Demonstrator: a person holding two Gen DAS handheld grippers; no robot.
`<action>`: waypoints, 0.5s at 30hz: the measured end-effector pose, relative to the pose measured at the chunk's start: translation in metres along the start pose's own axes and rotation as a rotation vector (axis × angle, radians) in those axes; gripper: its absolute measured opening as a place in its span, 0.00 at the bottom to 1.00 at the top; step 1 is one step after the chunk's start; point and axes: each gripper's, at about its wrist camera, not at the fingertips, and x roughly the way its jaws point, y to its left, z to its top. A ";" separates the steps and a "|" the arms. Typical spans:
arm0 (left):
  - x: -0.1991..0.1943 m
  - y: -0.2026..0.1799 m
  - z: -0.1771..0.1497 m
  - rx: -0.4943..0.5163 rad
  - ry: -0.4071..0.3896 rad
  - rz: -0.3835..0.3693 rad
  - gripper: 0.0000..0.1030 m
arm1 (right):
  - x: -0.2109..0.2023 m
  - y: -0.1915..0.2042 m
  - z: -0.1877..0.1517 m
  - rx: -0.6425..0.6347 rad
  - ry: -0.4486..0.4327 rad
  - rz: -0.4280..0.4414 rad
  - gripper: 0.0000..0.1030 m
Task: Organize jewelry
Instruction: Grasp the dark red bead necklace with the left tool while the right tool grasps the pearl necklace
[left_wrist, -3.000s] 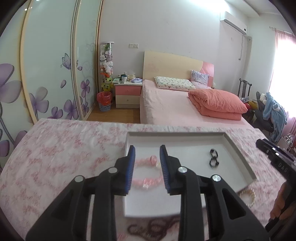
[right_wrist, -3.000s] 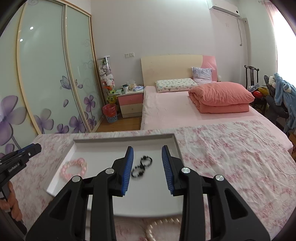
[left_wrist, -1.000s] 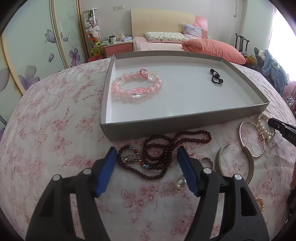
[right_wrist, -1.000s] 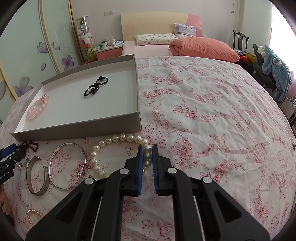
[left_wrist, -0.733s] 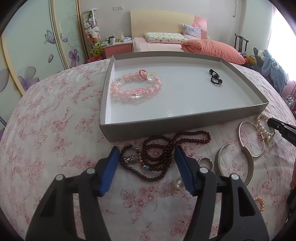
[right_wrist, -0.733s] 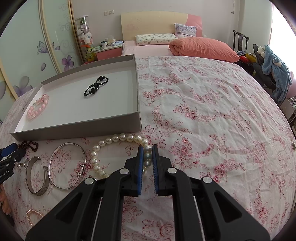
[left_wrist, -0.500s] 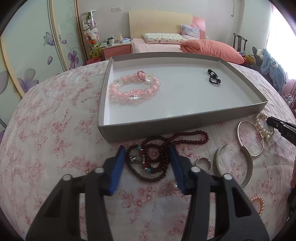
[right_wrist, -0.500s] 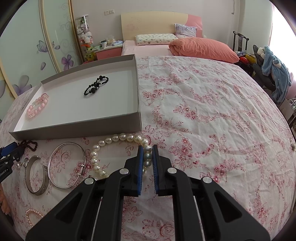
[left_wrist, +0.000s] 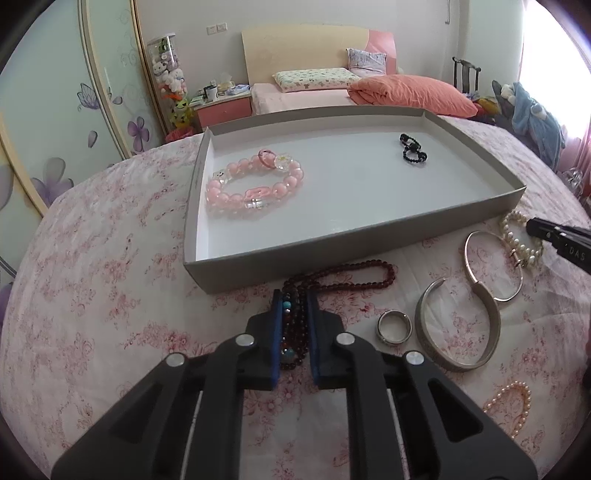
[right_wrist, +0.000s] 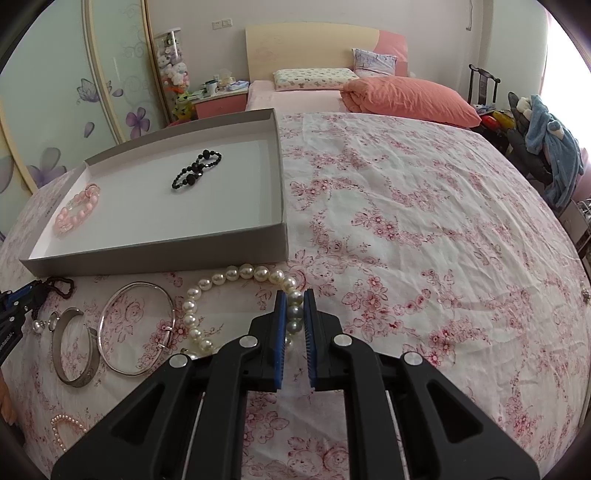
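Now your left gripper (left_wrist: 294, 325) is clamped on the dark red bead necklace (left_wrist: 343, 273), and your right gripper (right_wrist: 294, 321) pinches the white pearl bracelet (right_wrist: 229, 275). Lift both slowly so no loops snag, then lay them in the flat grey box (left_wrist: 369, 242).

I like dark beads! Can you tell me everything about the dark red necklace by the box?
The dark red necklace is a long string of small, glossy, dark red beads with a few blue ones. It lies bunched in loops on the flowered cloth, just in front of the grey box. The left gripper is shut on the bunched part.
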 end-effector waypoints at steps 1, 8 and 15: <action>-0.002 0.001 -0.001 -0.004 -0.004 -0.005 0.12 | -0.001 -0.001 0.000 0.006 -0.005 0.005 0.10; -0.019 0.014 0.001 -0.035 -0.059 -0.044 0.12 | -0.018 0.005 0.004 0.005 -0.075 0.066 0.10; -0.033 0.018 0.003 -0.053 -0.108 -0.059 0.12 | -0.039 0.019 0.014 -0.015 -0.157 0.132 0.10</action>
